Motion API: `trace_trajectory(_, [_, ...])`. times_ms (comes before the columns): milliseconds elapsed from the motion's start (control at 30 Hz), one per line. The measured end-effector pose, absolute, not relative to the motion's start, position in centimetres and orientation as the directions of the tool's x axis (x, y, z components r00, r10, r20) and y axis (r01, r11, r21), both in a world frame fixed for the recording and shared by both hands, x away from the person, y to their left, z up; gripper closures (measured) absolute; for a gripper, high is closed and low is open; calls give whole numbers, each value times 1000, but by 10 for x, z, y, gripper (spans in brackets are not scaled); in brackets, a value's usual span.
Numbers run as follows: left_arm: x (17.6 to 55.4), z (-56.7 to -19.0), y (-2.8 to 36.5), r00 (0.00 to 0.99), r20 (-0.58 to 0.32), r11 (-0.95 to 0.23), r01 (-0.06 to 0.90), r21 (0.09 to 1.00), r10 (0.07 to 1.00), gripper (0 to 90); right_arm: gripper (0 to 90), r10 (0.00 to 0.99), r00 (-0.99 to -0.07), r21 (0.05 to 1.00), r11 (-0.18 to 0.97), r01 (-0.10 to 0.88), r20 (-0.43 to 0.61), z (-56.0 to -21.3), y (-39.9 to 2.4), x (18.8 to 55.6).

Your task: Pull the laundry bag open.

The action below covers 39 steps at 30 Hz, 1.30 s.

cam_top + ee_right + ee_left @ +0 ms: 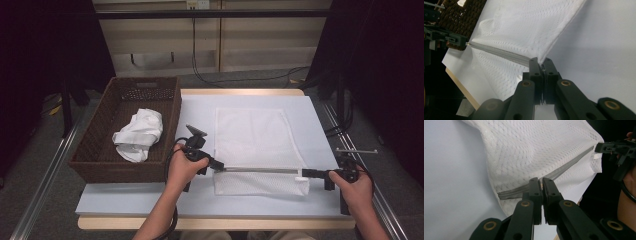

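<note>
Two hand-held grippers pinch a white mesh laundry bag along its grey zipper, which runs across the lower centre of the high view. The left gripper has its jaws closed on the zipper's left end, seemingly on the small pull; the right gripper has its jaws closed on the bag's right corner. The bag lies flat on the pale blue surface, its near edge lifted and stretched taut. I judge it very light, limp and fairly slippery, so the stiffer zipper tape and seamed corners are the best holds. A small white tab beside the zipper's end shows no legible writing. At left stands a brown wicker basket holding a crumpled white cloth.
</note>
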State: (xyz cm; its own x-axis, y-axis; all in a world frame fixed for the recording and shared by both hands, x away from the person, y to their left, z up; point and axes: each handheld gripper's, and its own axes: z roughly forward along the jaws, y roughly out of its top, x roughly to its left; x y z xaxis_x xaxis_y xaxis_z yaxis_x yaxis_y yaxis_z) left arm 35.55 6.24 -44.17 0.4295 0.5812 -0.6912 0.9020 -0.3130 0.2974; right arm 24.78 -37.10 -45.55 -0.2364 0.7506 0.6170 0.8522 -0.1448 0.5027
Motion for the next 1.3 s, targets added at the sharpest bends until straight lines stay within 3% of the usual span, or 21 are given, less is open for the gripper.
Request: trace_trajectory(1300, [353,-442,72,422,-669,-300,906,297,612,867,883,750,-233,488,-135,862,619,-458,-373,252])
